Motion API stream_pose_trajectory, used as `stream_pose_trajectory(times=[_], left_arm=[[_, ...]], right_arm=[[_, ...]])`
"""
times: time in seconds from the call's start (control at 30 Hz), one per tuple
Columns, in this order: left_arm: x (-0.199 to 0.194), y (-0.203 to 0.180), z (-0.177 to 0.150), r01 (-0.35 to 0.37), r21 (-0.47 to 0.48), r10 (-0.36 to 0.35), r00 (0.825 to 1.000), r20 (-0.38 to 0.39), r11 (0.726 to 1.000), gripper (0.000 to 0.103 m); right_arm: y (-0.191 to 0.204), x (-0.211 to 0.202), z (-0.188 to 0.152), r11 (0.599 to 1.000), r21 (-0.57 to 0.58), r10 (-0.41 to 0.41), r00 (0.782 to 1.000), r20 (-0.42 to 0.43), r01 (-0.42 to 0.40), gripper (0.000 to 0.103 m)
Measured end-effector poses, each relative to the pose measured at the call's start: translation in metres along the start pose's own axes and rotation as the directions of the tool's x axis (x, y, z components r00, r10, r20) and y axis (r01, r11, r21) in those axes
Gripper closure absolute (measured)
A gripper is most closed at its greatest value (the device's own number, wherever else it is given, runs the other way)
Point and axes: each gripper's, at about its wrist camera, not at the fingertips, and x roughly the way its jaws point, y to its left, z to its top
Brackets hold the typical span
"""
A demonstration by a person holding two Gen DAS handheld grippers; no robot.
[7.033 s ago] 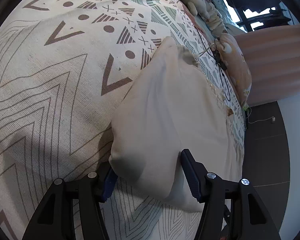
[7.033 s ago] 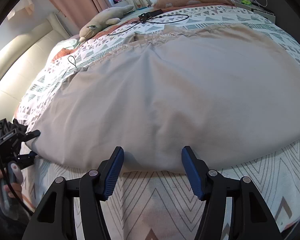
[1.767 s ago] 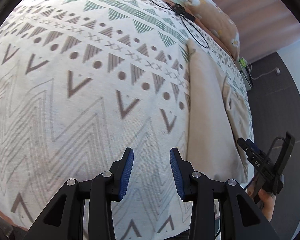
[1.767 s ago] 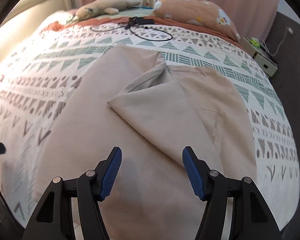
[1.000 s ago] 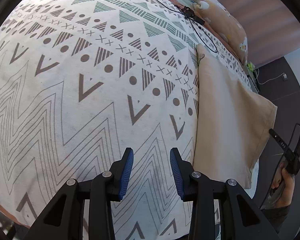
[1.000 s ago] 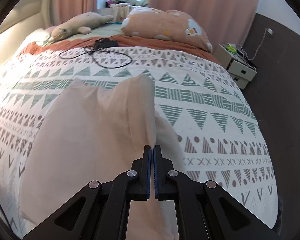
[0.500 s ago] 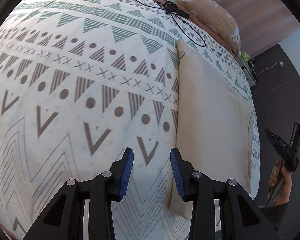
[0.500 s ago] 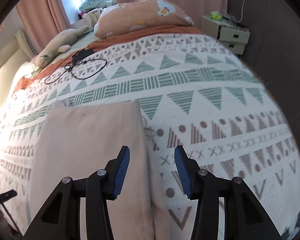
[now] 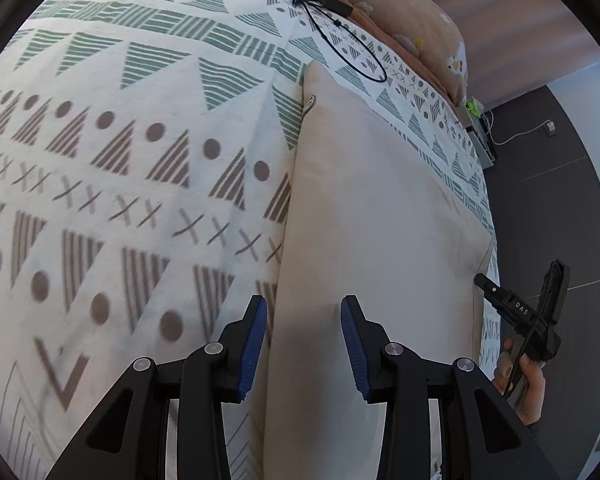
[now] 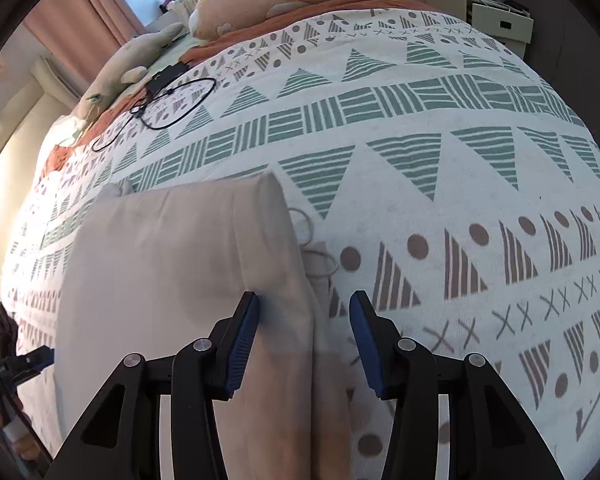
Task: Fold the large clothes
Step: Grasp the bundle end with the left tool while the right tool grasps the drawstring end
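- We see the folded beige cloth garment (image 9: 376,216) lying flat on the white patterned bedspread (image 9: 112,160), its long axis running from us toward the peach pillow (image 9: 412,20).
- Our left gripper (image 9: 303,338) hovers half open over its near left edge, holding nothing.
- Our right gripper (image 10: 303,334) straddles the right folded edge (image 10: 296,280), jaws apart, empty.

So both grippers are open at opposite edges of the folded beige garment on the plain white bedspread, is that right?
Not quite: the bedspread is patterned, as the right wrist view shows. Both the left gripper and right gripper are open at opposite edges of the folded beige garment.
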Motion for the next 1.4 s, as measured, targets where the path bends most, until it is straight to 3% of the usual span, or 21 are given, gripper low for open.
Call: stream_pose_trajectory(times=[0.1,0.23,0.37,0.47,0.6,0.73,1.0,1.07,1.1,1.23,1.3,1.4], left_arm=[[0.014,-0.006,0.013,0.0,0.012,0.0,1.0,-0.004,1.0,0.063],[0.028,-0.013,0.031,-0.023,0.042,0.023,1.0,0.004,0.999,0.056],[0.038,-0.017,0.044,-0.042,0.064,0.042,0.999,0.006,0.997,0.056],[0.044,-0.018,0.054,-0.053,0.075,0.052,0.999,0.01,0.996,0.056],[0.05,-0.022,0.064,-0.066,0.081,0.065,0.998,0.017,0.995,0.056],[0.057,-0.025,0.071,-0.084,0.094,0.082,0.996,0.023,0.992,0.056],[0.076,-0.021,0.1,-0.079,0.05,0.078,0.997,0.018,0.996,0.056],[0.081,-0.018,0.107,-0.076,0.016,0.076,0.997,0.013,0.997,0.056],[0.082,-0.02,0.109,-0.083,0.011,0.083,0.996,0.016,0.997,0.057],[0.078,-0.044,0.103,-0.161,0.09,0.157,0.986,0.053,0.983,0.076],[0.07,-0.053,0.1,-0.183,0.116,0.175,0.982,0.078,0.976,0.081],[0.053,-0.062,0.1,-0.16,0.121,0.148,0.984,0.101,0.98,0.084]], right_arm=[[-0.01,0.011,0.009,0.999,0.039,0.004,1.0,-0.023,-0.003,0.056],[-0.031,0.022,0.014,0.985,0.117,0.133,0.99,-0.052,-0.126,0.056],[-0.055,0.029,0.007,0.938,0.213,0.298,0.95,-0.088,-0.274,0.055],[-0.061,0.032,0.0,0.908,0.239,0.379,0.917,-0.121,-0.344,0.053],[-0.06,0.036,-0.003,0.896,0.241,0.413,0.899,-0.146,-0.373,0.052],[-0.048,0.054,0.004,0.871,0.256,0.468,0.866,-0.174,-0.419,0.052],[-0.026,0.073,0.021,0.869,0.257,0.471,0.866,-0.169,-0.423,0.047],[-0.023,0.072,0.022,0.876,0.256,0.456,0.876,-0.161,-0.409,0.053],[-0.025,0.068,0.02,0.882,0.254,0.443,0.882,-0.158,-0.397,0.062],[-0.013,0.049,0.017,0.906,0.195,0.403,0.906,-0.127,-0.375,0.085],[-0.005,0.034,0.015,0.91,0.172,0.397,0.913,-0.097,-0.377,0.086],[0.006,0.006,0.011,0.916,0.144,0.384,0.923,-0.038,-0.375,0.087]])
